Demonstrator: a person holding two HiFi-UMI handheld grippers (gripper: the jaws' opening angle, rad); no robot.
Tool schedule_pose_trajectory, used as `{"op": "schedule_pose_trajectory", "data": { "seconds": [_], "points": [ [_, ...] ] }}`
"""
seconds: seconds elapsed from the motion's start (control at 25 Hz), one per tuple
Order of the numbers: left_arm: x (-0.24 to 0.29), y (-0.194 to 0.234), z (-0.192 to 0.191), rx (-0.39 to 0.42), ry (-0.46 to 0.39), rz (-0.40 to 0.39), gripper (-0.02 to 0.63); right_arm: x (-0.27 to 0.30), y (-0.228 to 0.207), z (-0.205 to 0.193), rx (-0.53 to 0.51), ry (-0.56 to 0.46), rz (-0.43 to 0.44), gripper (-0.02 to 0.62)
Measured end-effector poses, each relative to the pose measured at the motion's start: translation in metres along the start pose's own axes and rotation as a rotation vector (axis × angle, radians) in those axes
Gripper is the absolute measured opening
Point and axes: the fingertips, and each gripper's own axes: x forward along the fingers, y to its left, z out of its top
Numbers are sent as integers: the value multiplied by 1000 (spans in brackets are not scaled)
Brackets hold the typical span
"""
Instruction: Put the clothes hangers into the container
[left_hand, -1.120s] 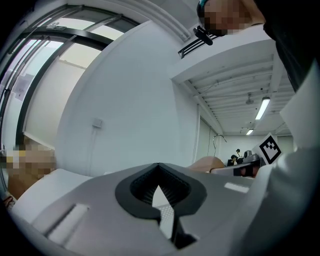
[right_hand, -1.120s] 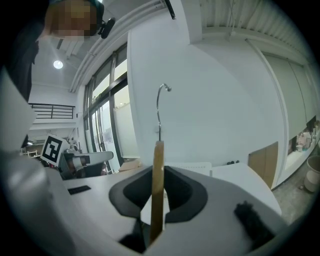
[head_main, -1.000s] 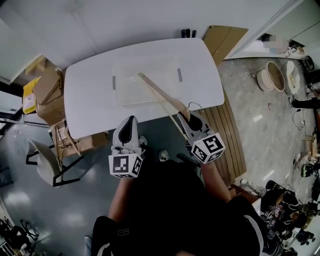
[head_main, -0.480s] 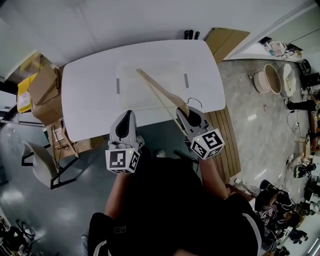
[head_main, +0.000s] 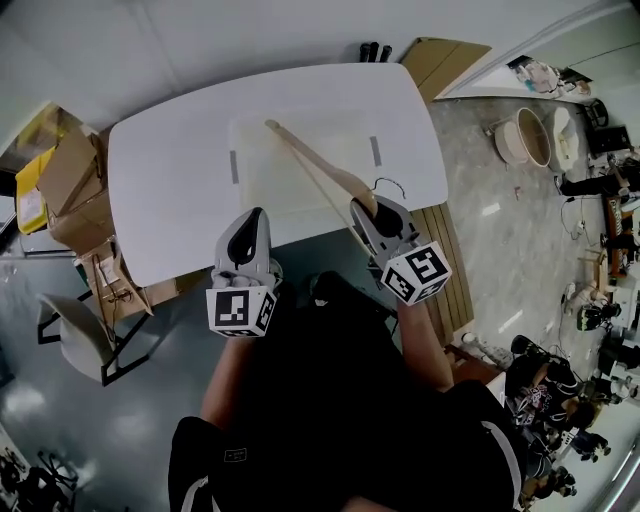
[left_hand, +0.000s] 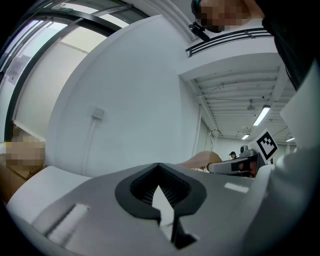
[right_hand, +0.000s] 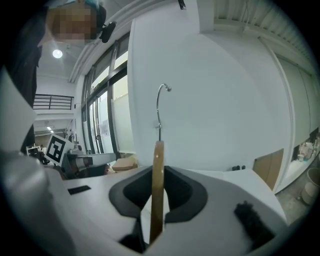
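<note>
A wooden clothes hanger (head_main: 318, 172) with a metal hook (head_main: 390, 185) slants over the clear container (head_main: 250, 192) on the white table (head_main: 160, 200). My right gripper (head_main: 368, 212) is shut on the hanger's near end, at the table's front edge. In the right gripper view the hanger (right_hand: 158, 175) stands edge-on between the pads of the right gripper (right_hand: 156, 202), and its hook (right_hand: 160, 102) rises above. My left gripper (head_main: 250, 232) hovers just off the front edge, left of the hanger. In its own view the left gripper (left_hand: 161, 200) is shut with nothing in it.
Cardboard boxes (head_main: 70, 185) and a chair (head_main: 85, 330) stand left of the table. A wooden board (head_main: 440, 55) leans at the back right. Slatted wood flooring (head_main: 445, 265) lies right of the table, with a basin (head_main: 525, 140) beyond it.
The head camera has shifted a little. The right gripper still holds the hanger slanted over the container, and the left gripper stays by the front edge.
</note>
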Motion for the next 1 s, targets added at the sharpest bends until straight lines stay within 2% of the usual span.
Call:
{"op": "schedule_pose_trajectory", "data": {
  "seconds": [0.24, 1.0],
  "points": [
    [7, 2, 4, -5, -5, 19, 6, 3, -6, 4, -20, 12, 35, 61],
    [38, -3, 1, -3, -6, 150, 6, 24, -43, 3, -38, 38, 180, 61]
  ]
}}
